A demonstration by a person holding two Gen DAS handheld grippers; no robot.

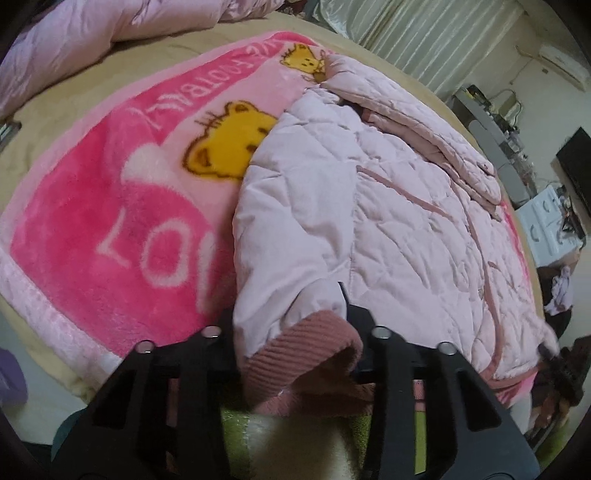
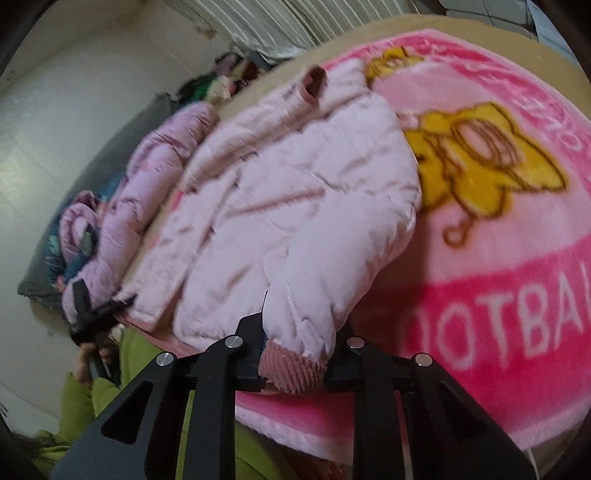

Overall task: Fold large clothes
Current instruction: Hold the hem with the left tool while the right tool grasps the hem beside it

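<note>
My bed wears a tan sheet, and a pink fleece blanket with yellow bears and white lettering lies spread over it. On that blanket lies the pale pink quilted jacket. A pink duvet is bunched along the bed's far edge.

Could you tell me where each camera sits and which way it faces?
Left wrist: on the left gripper, looking down across the pink jacket; its fingers clamp a ribbed cuff.
Right wrist: on the right gripper, looking down at the jacket from the other side; its fingers clamp another cuff; the left gripper shows at left.
Shared: the jacket and the pink blanket.
</note>
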